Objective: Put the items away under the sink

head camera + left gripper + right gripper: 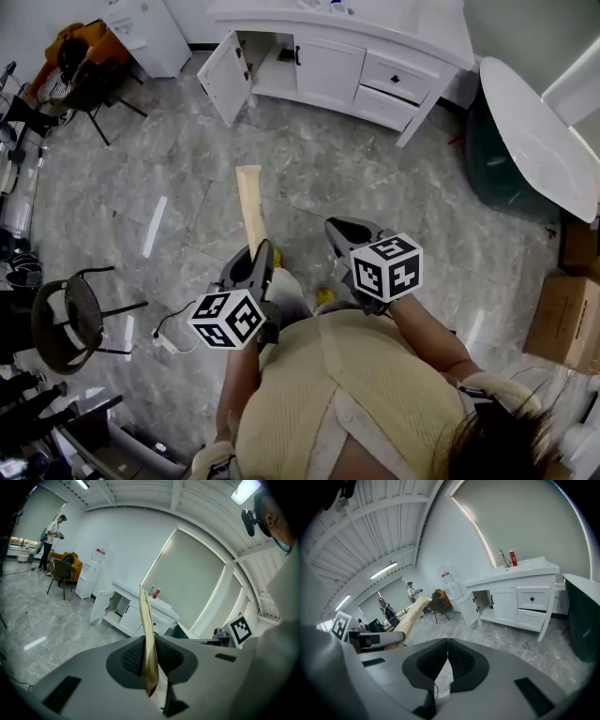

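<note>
A long, flat tan piece (251, 211) sticks forward out of my left gripper (262, 251), which is shut on its near end. In the left gripper view the tan piece (146, 630) stands on edge between the dark pads of the left gripper (150, 645). To its right, my right gripper (343, 227) is held out over the floor. The right gripper view shows that gripper (447, 644) shut, pads together and nothing between them. Ahead stands the white sink cabinet (328, 66) with its left door (225, 80) swung open. A red bottle (513, 557) stands by the tap.
A dark tub with a white rim (525, 141) is at the right, with cardboard boxes (562, 323) nearer. A round black chair (70, 314) and a floor cable (169, 328) lie at the left. People (52, 541) stand far back by an orange chair (75, 47).
</note>
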`<state>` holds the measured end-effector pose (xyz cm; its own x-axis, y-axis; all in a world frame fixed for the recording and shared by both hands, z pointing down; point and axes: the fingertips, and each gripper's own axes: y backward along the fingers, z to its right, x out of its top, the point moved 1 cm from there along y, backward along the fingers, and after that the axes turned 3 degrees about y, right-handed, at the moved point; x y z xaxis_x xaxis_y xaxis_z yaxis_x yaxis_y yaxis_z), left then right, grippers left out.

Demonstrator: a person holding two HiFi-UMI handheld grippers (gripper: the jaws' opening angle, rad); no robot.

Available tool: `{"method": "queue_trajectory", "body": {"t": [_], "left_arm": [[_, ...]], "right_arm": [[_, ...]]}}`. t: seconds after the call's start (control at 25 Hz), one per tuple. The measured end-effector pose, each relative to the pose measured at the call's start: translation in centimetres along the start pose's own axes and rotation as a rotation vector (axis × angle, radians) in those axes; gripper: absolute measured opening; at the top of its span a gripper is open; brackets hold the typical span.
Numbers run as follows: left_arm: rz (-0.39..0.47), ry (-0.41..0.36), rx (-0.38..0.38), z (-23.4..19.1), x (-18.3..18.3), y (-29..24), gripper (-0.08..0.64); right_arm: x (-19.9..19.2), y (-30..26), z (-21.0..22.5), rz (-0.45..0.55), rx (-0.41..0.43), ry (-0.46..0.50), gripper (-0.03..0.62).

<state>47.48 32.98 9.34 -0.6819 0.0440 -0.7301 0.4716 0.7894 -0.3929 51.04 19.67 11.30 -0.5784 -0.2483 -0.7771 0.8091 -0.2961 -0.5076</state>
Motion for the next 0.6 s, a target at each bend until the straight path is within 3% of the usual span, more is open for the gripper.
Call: {"method": "queue_trajectory", "body": {"t": [0.2, 0.6], "left_arm": [[0.003, -0.037, -0.027, -1.3, 2.6, -2.3, 0.072], [-0.006, -0.004, -0.052, -7.0, 9.4, -5.8, 0.072]], "right_arm": [[1.9, -2.1, 1.1, 0.013, -0.038, -0.012, 0.025], [7.3, -8.7, 1.7, 0.012, -0.086, -0.013, 0.025]]}}
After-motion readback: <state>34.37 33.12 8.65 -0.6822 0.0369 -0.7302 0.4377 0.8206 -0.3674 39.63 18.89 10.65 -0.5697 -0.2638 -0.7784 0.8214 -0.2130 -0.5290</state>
